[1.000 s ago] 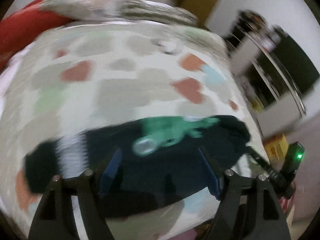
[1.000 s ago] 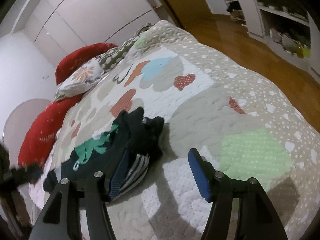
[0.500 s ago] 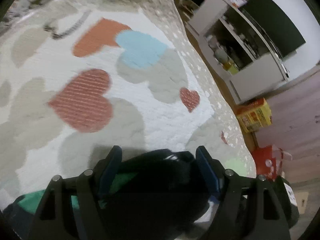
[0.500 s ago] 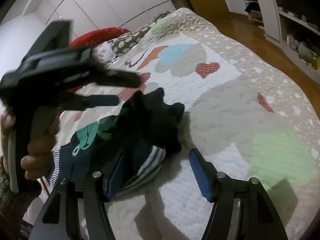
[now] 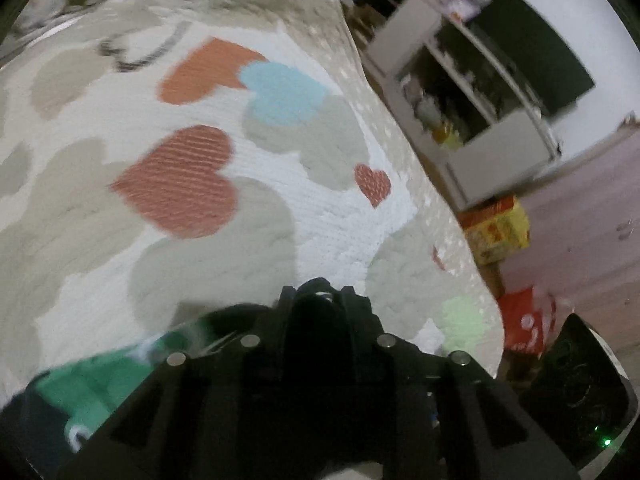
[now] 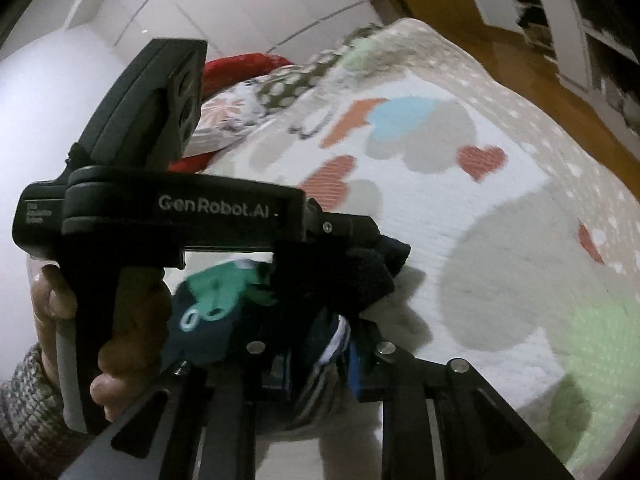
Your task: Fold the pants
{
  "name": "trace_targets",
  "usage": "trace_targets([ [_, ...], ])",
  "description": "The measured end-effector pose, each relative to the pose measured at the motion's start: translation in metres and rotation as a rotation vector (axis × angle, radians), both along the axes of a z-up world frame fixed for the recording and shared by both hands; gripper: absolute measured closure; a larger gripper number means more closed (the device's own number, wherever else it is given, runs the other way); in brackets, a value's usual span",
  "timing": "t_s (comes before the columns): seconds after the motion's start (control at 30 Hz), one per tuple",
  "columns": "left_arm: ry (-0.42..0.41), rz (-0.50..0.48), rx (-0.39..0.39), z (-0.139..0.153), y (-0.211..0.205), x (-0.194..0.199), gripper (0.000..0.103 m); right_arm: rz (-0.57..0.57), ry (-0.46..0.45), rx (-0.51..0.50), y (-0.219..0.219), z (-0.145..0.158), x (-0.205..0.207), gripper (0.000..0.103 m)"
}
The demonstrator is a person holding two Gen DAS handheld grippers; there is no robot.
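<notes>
The dark pants, with a green print and a striped band, lie bunched on the bed at the lower centre of both views. The left gripper points steeply down, its jaws closing on a dark fold of the cloth. The right gripper tilts down from the bottom of its frame, jaws closing on the striped edge. A hand in a knit sleeve holds the left tool's handle at lower left. Pillows sit at upper centre.
</notes>
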State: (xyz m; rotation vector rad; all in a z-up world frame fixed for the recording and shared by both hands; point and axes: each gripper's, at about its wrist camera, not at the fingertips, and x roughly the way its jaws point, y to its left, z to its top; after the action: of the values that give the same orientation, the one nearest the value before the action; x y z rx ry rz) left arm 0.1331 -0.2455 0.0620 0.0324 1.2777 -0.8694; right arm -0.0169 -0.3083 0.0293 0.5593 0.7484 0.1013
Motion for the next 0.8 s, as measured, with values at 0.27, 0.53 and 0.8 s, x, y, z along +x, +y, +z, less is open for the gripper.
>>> trace_targets([
  [0.27,-0.008,0.251,-0.125,0.015,0.123,-0.01,0.074,0.221,-0.041,-0.086,0.081,0.026,0.013,0.079],
  [0.53,-0.063,0.625,-0.133,0.009,0.253,-0.07,0.034,0.449,0.048,-0.114,0.163,0.004,0.022,0.044],
  [0.8,-0.115,0.729,-0.077,0.003,0.3,-0.107,0.031,0.303,0.019,-0.188,0.134,0.03,-0.003,0.041],
])
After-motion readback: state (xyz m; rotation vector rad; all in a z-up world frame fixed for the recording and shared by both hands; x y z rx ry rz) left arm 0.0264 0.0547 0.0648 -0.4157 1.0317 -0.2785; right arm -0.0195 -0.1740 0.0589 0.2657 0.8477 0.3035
